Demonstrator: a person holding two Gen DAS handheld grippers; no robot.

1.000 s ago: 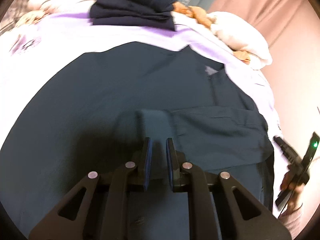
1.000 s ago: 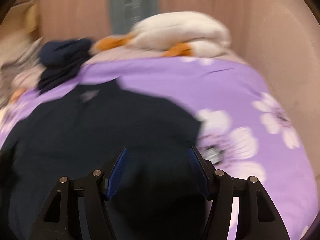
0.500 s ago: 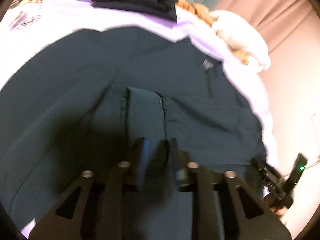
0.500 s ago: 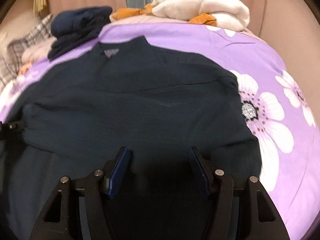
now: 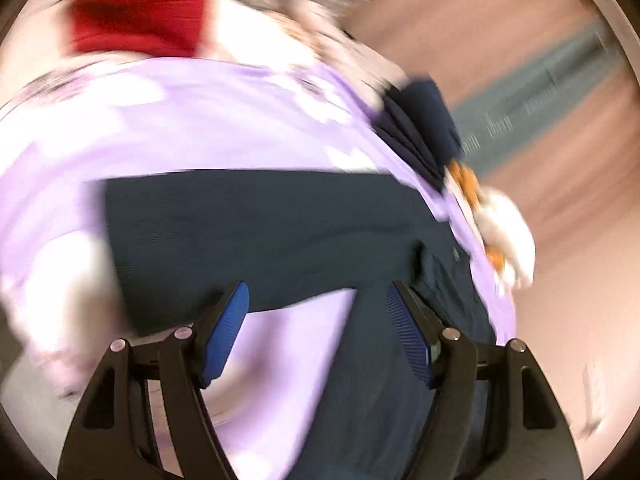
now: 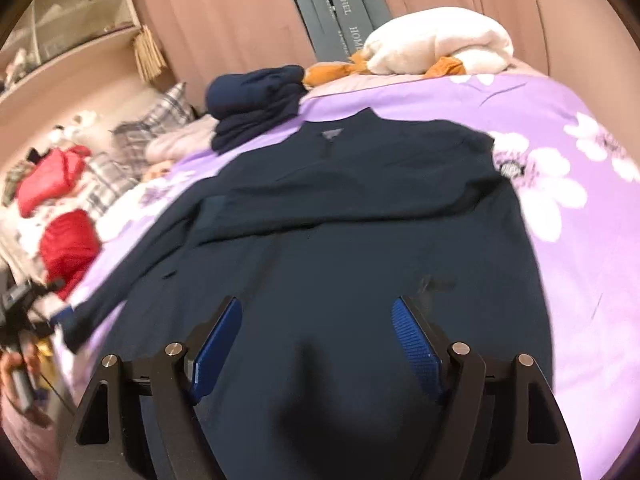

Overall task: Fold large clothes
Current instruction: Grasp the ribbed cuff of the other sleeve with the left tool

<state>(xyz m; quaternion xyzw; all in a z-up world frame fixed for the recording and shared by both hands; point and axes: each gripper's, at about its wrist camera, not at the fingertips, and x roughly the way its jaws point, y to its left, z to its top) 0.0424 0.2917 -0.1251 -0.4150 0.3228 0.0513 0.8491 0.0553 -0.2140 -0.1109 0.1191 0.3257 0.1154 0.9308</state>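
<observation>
Cloth this soft and limp, a dark navy garment [image 6: 360, 240] spread flat on the purple bedspread [image 6: 560, 128], will sag unless pinched at its edges or sleeve end, and both my left gripper [image 5: 318, 336] and right gripper [image 6: 318, 344] have just been opening their jaws, holding nothing.

you're in a bedroom at home. a bed [image 6: 552, 120] with a purple flowered cover [image 6: 580, 208] fills the room in front of you, and a white plush goose [image 6: 436, 42] with orange feet lies at its far end. plaid pillows [image 6: 160, 120] and red bundles [image 6: 68, 248] crowd the left side. pink curtains [image 6: 224, 12] hang behind the bed, and a pale wooden shelf [image 6: 76, 40] runs along the left wall. a pile of folded dark clothes [image 6: 256, 100] sits near the pillows.
</observation>
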